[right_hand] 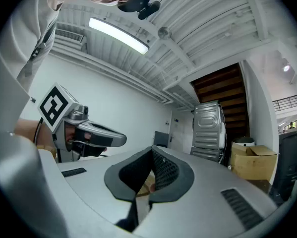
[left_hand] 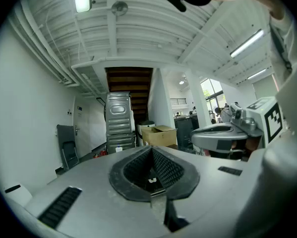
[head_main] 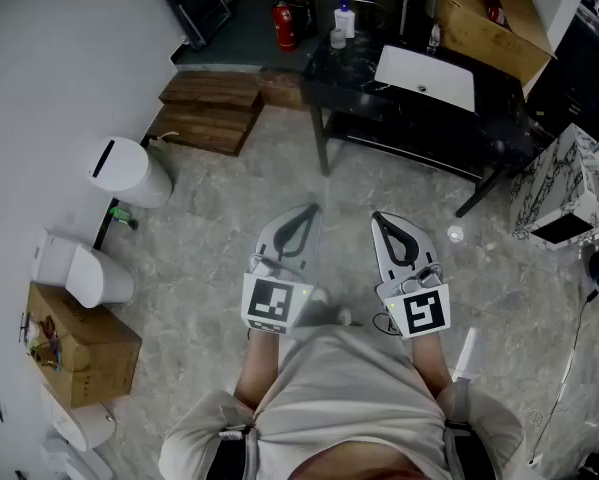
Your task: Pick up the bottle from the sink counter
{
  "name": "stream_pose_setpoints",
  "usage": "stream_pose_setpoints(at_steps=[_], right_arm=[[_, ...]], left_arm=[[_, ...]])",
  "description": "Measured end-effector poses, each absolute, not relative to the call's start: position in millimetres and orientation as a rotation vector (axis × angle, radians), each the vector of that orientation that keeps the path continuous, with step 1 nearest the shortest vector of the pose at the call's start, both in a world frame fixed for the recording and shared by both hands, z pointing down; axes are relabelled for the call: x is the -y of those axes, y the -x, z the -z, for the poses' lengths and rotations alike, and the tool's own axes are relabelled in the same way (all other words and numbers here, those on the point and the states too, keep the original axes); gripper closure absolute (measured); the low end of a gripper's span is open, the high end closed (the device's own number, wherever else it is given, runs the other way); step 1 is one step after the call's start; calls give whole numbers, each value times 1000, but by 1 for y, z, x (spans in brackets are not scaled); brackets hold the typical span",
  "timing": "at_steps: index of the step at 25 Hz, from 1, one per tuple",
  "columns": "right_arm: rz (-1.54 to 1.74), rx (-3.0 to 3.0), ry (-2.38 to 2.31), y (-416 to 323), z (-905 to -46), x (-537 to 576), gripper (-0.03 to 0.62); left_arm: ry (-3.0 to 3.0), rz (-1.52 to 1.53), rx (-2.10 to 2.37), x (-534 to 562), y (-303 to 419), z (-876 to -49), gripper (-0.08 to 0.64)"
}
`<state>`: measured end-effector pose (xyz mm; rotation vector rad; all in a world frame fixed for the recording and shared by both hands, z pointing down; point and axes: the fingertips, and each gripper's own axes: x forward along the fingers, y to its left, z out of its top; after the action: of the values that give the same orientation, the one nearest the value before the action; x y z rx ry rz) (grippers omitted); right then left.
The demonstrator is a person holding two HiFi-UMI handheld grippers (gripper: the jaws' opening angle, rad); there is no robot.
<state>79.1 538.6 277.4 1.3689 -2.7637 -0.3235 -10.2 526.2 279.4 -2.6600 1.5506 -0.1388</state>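
A white bottle (head_main: 345, 18) with a blue cap stands at the far left end of the black sink counter (head_main: 354, 63), with a smaller container (head_main: 337, 38) beside it. The white basin (head_main: 426, 76) lies to its right. Both grippers are held close to the person's torso, well short of the counter. My left gripper (head_main: 307, 211) is shut with nothing in it, its jaw tips (left_hand: 151, 150) meeting. The right gripper (head_main: 377, 218) is also shut and empty, its tips (right_hand: 152, 152) together. Both gripper views tilt up toward the ceiling, and the bottle is in neither.
Red fire extinguishers (head_main: 284, 25) and wooden steps (head_main: 211, 108) sit left of the counter. A cardboard box (head_main: 489, 23) rests at its far right. A white bin (head_main: 129, 173), a second box (head_main: 79, 353) and a marble-patterned cabinet (head_main: 569, 188) border the stone floor.
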Motion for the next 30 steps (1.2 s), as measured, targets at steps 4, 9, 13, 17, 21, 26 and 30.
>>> stream_pose_setpoints(at_steps=[4,9,13,17,21,26,30], right_arm=[[267,2763,-1368,-82,-284,-538,598],[246,2771,-1401,-81,-289,-535,597],[282,2695,-1419,-81,-294,-529,597],[299,2676,-1428,-78,-293,-517,597],[249,2694,-1432,-76,-295,-500,597],[235,2686,-1443,-69,-299,-467,597],[226,2671,-1443,-62,-302,-436,597]], left_arm=[[2662,142,-1543,-528,6,-281,558],[2660,159,-1533,-526,3,-282,558],[2657,147,-1537,-521,5,-282,558],[2656,133,-1550,-512,11,-286,558],[2658,127,-1569,-495,19,-291,558],[2663,125,-1583,-464,34,-297,558],[2673,123,-1581,-433,41,-300,558]])
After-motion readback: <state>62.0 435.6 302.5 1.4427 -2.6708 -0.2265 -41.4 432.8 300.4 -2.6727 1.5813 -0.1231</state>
